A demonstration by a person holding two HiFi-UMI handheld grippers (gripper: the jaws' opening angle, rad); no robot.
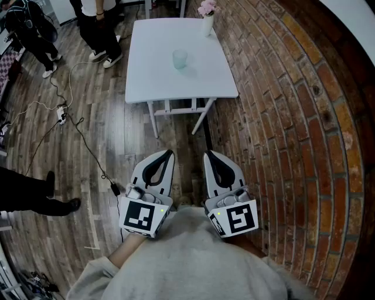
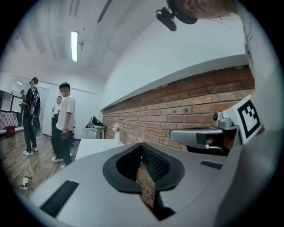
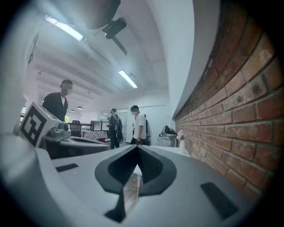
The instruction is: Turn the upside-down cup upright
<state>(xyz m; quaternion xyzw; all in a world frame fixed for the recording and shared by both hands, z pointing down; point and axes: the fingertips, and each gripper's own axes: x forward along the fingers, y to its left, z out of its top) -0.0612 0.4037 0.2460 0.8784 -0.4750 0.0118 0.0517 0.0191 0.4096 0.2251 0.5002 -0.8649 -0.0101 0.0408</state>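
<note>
A pale translucent cup (image 1: 180,58) stands alone near the middle of a white table (image 1: 152,76) a few steps ahead; which way up it is cannot be told from here. My left gripper (image 1: 170,153) and right gripper (image 1: 208,154) are held side by side close to my body, pointing level toward the table and well short of it. Both are shut with nothing between the jaws. In the left gripper view the shut left gripper (image 2: 142,145) faces the table top (image 2: 95,145). The right gripper view shows the shut right gripper (image 3: 136,148). The cup is in neither gripper view.
A white vase with pink flowers (image 1: 206,17) stands at the table's far right corner. A brick wall (image 1: 293,117) runs along the right. People (image 1: 99,29) stand at the far left, and a leg (image 1: 35,198) is at the left edge. Cables (image 1: 70,117) lie across the wooden floor.
</note>
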